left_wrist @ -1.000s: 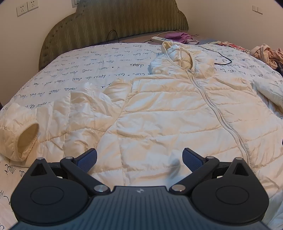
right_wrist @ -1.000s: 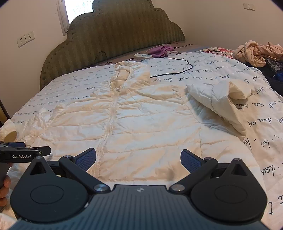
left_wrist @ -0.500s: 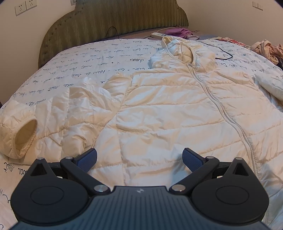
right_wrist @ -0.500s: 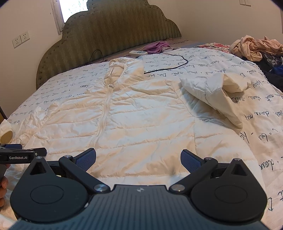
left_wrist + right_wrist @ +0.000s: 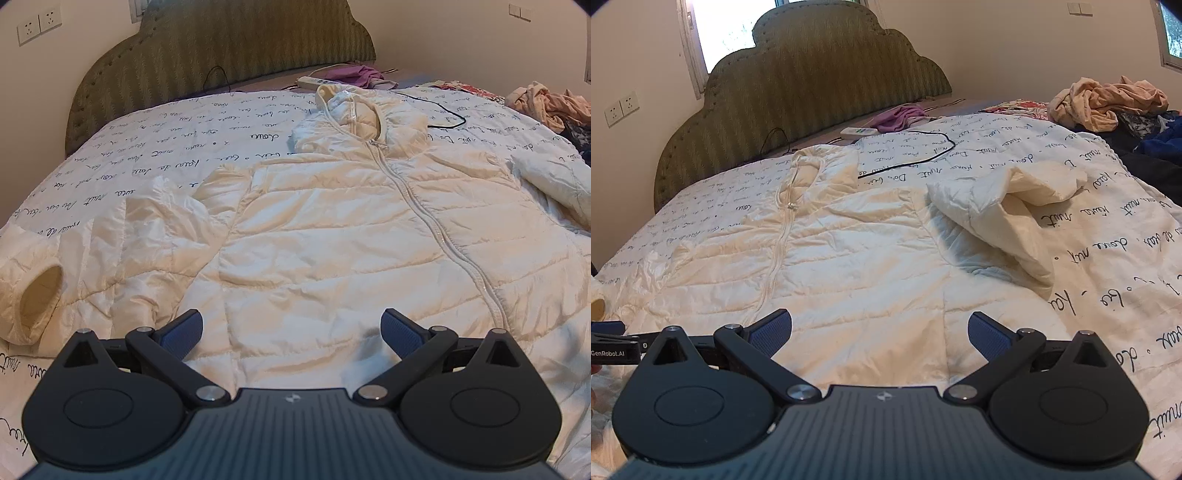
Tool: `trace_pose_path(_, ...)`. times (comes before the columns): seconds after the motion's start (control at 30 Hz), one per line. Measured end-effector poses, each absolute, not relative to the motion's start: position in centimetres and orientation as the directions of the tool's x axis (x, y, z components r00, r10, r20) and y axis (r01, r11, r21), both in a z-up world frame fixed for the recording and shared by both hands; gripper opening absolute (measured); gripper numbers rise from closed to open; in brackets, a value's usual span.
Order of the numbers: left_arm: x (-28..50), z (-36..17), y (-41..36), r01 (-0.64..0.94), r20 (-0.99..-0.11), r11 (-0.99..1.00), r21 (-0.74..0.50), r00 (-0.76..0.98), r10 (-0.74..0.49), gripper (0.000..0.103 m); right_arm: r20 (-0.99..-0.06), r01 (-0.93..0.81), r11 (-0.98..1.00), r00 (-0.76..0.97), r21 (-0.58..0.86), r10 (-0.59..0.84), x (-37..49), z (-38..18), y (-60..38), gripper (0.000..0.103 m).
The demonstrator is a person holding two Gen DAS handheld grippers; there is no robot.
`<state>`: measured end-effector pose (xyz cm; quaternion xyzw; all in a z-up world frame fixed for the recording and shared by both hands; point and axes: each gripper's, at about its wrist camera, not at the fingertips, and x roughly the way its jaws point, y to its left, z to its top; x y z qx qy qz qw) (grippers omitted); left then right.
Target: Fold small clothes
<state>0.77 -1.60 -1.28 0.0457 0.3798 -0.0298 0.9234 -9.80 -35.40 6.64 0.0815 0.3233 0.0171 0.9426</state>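
Note:
A cream quilted hooded jacket [image 5: 332,236] lies front-up and zipped on the bed, hood toward the headboard; it also shows in the right wrist view [image 5: 849,266]. Its left sleeve [image 5: 74,258] stretches out to the left with the cuff open toward me. Its right sleeve [image 5: 1004,214] is bunched and folded on the right. My left gripper [image 5: 291,332] is open and empty above the jacket's lower hem, left of the zipper. My right gripper [image 5: 879,332] is open and empty above the hem, right of the zipper. The left gripper's body [image 5: 613,350] shows at the left edge.
The bed has a white cover with black script [image 5: 1108,236] and a green headboard [image 5: 812,96]. A black cable [image 5: 923,155], a white power strip [image 5: 858,131] and a purple cloth [image 5: 901,116] lie near the headboard. A pile of clothes [image 5: 1108,101] sits at the far right.
Both grippers have drawn slightly back and tilted up, so more of the headboard and walls shows. Both stay open; the jacket has not moved.

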Motion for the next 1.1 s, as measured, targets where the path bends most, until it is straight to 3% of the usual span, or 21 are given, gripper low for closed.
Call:
trace_pose_path(0.27,2.3,-1.4,-2.9,0.065,-0.706,0.995,0.075,0.708,0.007,0.103,-0.611,-0.073,0.979,0.772,0.190,0.176,-8.6,6.9,-34.0,0.103)
trace_pose_path(0.5,2.5,-1.7,-2.9,0.037,-0.708,0.994,0.105,0.704,0.049,0.103,-0.596,-0.068,0.996,0.798,0.056,0.088,-7.7,7.4,-33.1,0.103)
trace_pose_path(0.7,2.8,-2.1,-3.1,0.020,-0.710,0.990,0.137,0.699,0.084,0.103,-0.585,-0.077,0.987,0.797,0.144,0.148,-7.6,7.4,-34.6,0.103)
trace_pose_path(1.1,3.4,-2.5,-3.0,0.035,-0.728,0.993,0.114,0.683,0.060,0.103,-0.545,0.026,0.966,0.829,0.257,0.123,-7.0,8.3,-40.4,0.103)
